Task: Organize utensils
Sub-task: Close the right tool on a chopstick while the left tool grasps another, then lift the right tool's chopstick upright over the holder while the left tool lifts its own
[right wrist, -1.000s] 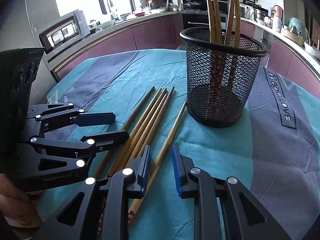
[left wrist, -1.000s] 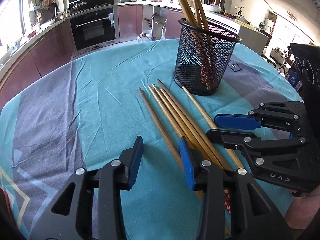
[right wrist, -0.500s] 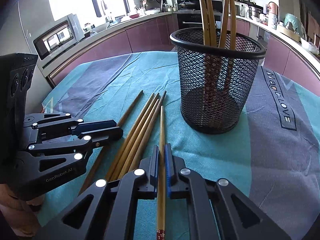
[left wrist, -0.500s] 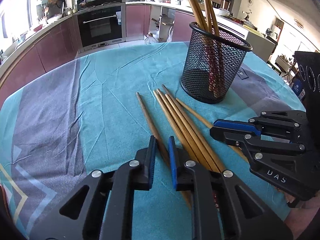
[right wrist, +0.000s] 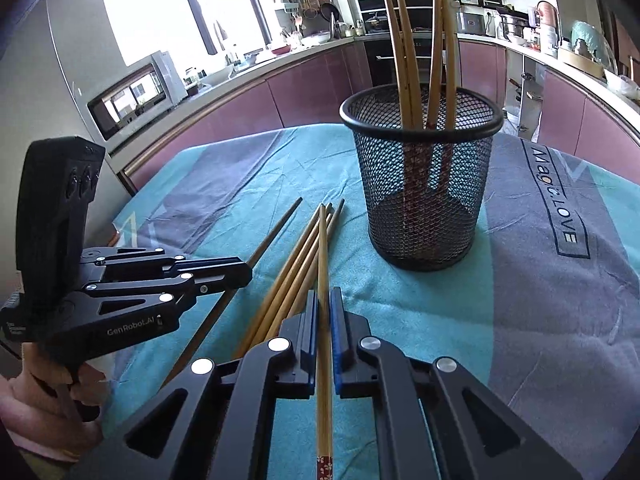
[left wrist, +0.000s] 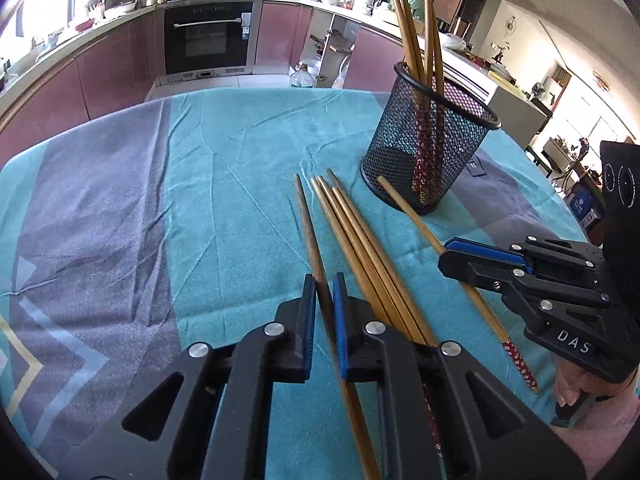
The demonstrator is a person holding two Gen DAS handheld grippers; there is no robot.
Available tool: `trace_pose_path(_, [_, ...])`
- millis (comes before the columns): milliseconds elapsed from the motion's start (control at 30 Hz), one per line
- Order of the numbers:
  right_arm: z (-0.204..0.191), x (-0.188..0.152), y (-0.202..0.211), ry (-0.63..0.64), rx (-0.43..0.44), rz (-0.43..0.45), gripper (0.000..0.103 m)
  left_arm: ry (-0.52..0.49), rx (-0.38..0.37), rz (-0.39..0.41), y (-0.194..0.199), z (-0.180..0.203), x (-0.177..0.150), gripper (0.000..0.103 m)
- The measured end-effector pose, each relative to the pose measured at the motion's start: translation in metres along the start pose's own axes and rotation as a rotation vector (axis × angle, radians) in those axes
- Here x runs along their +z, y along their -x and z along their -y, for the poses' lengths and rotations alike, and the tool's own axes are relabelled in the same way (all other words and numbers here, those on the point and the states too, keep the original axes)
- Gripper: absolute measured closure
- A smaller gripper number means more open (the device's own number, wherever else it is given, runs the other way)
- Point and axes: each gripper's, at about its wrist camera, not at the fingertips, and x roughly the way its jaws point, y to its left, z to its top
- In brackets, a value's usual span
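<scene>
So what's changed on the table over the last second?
Both claws went from open to shut. The left claw clamped the darker chopstick at the edge of the pile; the right claw clamped the lighter chopstick and raised its tip over the other chopsticks. The mesh holder and its four chopsticks stayed put.

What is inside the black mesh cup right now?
Four wooden chopsticks stand in the black mesh cup, leaning against its rim, upper ends sticking well out. Through the mesh their dark red patterned lower ends show; the cup's floor looks otherwise bare, though the mesh blurs it.
</scene>
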Motion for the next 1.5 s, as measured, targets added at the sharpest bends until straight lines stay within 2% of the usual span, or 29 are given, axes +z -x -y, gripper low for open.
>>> trace_pose_path(233, [0.004, 0.004, 0.024, -0.018, 0.036, 0.057, 0.098, 0.011, -0.041, 0.043, 0.021, -0.002, 0.004, 0.094])
trace_pose_path(733, [0.009, 0.019, 0.070, -0.033, 0.078, 0.202, 0.098, 0.006, -0.203, 0.188, 0.082, 0.006, 0.021, 0.096])
trace_pose_path(1233, [0.015, 0.032, 0.094, -0.033, 0.076, 0.281, 0.098, -0.006, -0.240, 0.286, 0.125, 0.013, 0.032, 0.095])
trace_pose_path(1500, [0.015, 0.043, 0.105, -0.018, 0.063, 0.326, 0.098, -0.001, -0.262, 0.331, 0.135, 0.015, 0.049, 0.096])
